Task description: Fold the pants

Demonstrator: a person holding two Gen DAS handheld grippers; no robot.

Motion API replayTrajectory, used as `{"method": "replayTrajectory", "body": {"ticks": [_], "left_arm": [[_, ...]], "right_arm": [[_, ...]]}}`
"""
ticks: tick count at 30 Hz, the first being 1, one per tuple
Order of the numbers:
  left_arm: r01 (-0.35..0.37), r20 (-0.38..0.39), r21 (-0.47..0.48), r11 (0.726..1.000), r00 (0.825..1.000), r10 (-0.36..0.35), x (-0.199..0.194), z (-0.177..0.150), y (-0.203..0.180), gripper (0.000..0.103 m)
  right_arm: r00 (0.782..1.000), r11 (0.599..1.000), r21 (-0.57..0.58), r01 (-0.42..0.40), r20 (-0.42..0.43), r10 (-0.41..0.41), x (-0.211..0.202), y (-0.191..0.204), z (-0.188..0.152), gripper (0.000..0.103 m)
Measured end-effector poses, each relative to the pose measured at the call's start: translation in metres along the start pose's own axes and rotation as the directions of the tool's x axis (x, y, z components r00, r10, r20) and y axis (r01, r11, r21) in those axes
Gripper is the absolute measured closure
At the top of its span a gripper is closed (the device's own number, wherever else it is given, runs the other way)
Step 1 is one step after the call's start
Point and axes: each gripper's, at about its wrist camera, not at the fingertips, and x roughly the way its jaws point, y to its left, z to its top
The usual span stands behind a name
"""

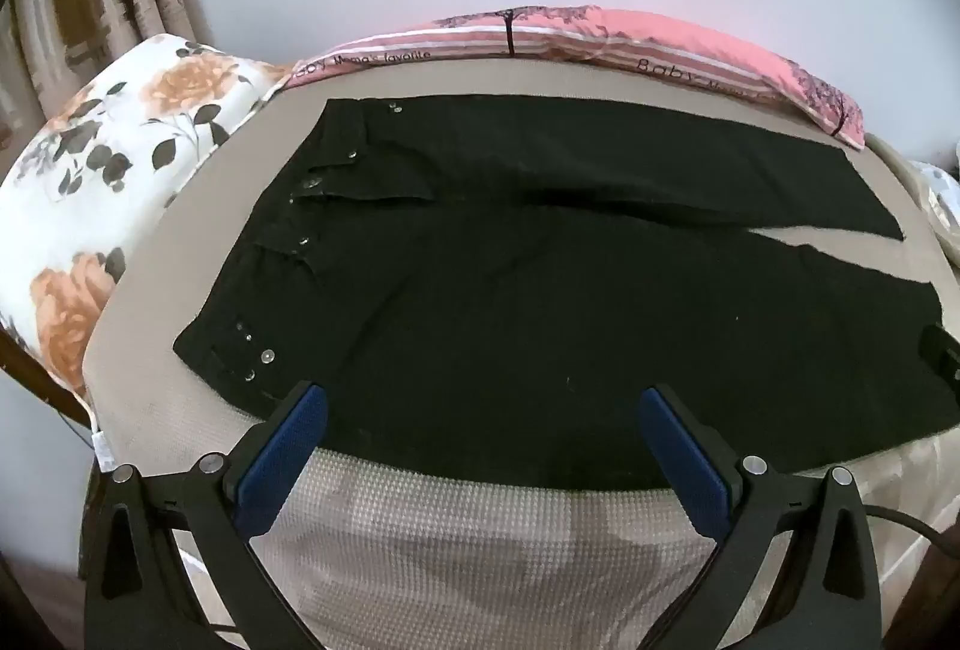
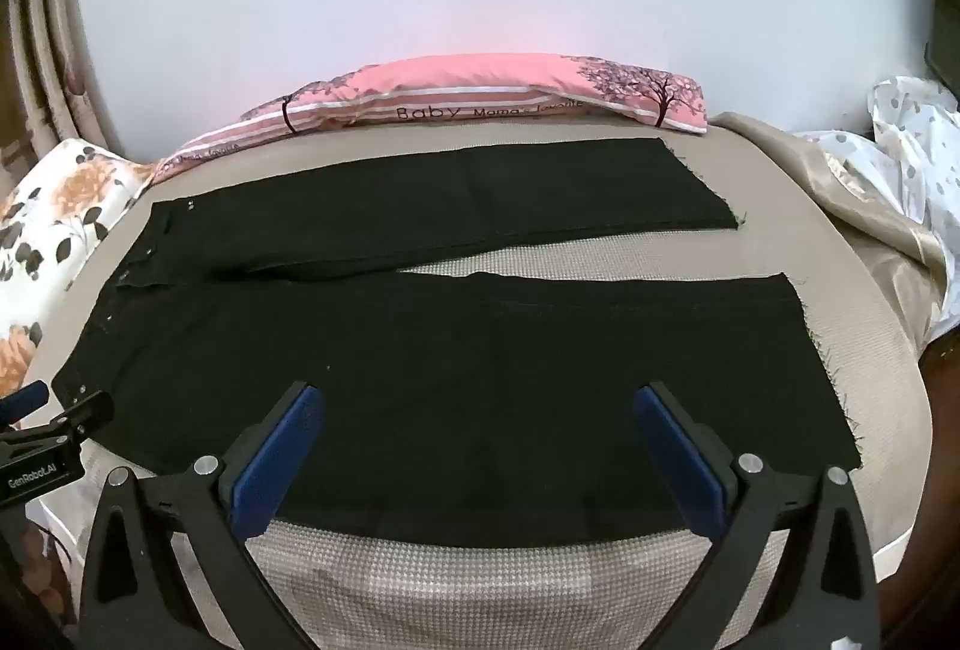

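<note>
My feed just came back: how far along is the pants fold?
Done: black pants lie spread flat on the bed, legs apart. In hand: nothing; left gripper and right gripper are open above the near edge. Left: every fold.

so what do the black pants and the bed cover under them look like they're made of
Black pants: probably a matte, denim-like woven cotton, judging by the metal rivets at the waist and frayed threads at the leg hems; the weave itself is too dark to see.
Bed cover: beige textile with a small waffle or houndstooth texture and no sheen.
</note>
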Motion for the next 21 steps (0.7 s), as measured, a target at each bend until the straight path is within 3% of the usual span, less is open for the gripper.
{"method": "replayTrajectory", "body": {"ticks": [3, 5, 11, 15, 21], "left_arm": [[0.001, 0.016, 0.011, 1.000, 1.000, -0.001, -0.003, -0.002, 0.000, 0.000], [-0.024, -0.020, 0.027, 0.999, 0.999, 0.025, 0.003, -0.003, -0.012, 0.000], [0.017, -0.045, -0.040, 0.999, 0.999, -0.019, 0.006, -0.007, -0.001, 0.000], [-0.026, -0.036, -0.022, 0.999, 0.999, 0.025, 0.006, -0.008, -0.002, 0.000], [0.009, -0.046, -0.033, 0.999, 0.999, -0.010, 0.008, -0.011, 0.000, 0.000]], "right_arm": [[1.000, 1.000, 0.007, 0.008, 0.000, -0.008, 0.000, 0.000, 0.000, 0.000], [1.000, 1.000, 0.020, 0.005, -0.006, -0.005, 0.001, 0.000, 0.001, 0.000], [1.000, 1.000, 0.001, 0.005, 0.002, -0.005, 0.000, -0.002, 0.001, 0.000], [1.000, 1.000, -0.001, 0.004, 0.001, -0.004, 0.003, 0.000, 0.001, 0.000], [1.000, 1.000, 0.003, 0.002, -0.015, -0.002, 0.005, 0.000, -0.001, 0.000]]}}
